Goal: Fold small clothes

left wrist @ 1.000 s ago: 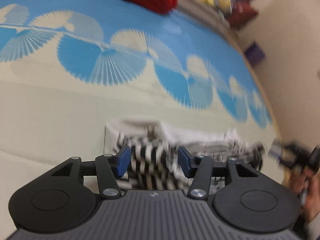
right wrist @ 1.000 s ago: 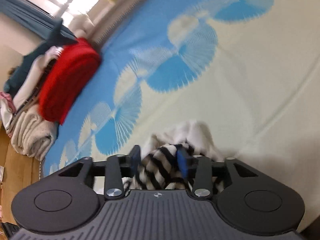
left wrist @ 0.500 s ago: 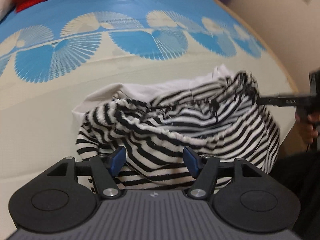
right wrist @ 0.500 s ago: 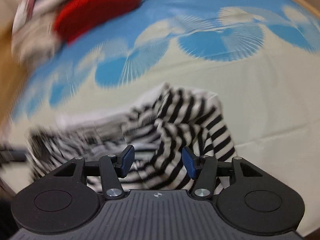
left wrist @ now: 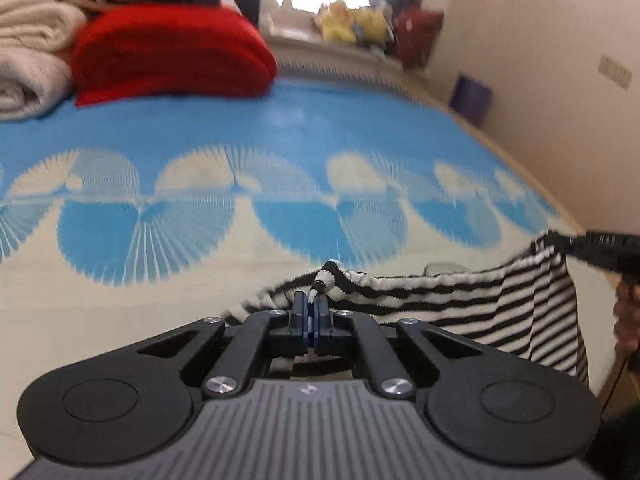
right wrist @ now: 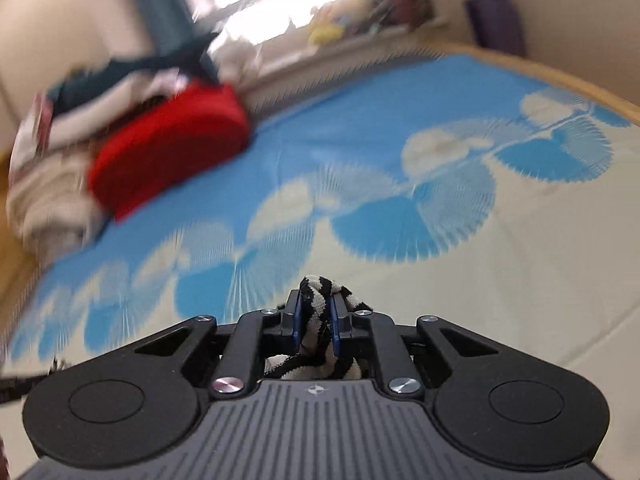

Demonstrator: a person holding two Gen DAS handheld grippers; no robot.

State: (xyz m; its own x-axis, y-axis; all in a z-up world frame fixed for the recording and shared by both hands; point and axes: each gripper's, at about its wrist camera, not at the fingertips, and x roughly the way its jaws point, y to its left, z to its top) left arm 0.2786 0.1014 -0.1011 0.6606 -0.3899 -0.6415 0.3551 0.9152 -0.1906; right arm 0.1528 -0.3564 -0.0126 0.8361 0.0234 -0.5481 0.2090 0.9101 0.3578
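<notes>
Low centre of both views: one striped garment (left wrist: 472,300), pinched at two points by two claws, hung just above the bed (left wrist: 160,280).
Count: two claws, one garment, one bed, one red blanket (left wrist: 168,52), one heap of pale towels (left wrist: 28,60); a hand (left wrist: 626,320) showed at the right edge of the left view.
Left claw (left wrist: 311,312): jaws together, clamped on a thin rolled edge of the garment, which poked up past the tips.
Right claw (right wrist: 316,320): jaws were closing, and their blue pads (right wrist: 297,316) pressed a thick bunch of the garment (right wrist: 320,292) between them.
Right claw in the left view (left wrist: 560,242): black, at the right edge, it held the garment's far corner.
Garment's long axis: in the left view the top edge ran across the frame from lower centre to the right edge, sagging slightly between the two grips; the body hung down below it.
Garment's make: soft knit with narrow black and white stripes, the stripes running along the top edge.
Bed cover: smooth cloth, cream near the cameras, blue farther off, with a row of fan-shaped prints.
Red blanket: thick, folded, rounded edge, upper left of both views.
Towels: fluffy, rolled, left of the blanket and touching it.
</notes>
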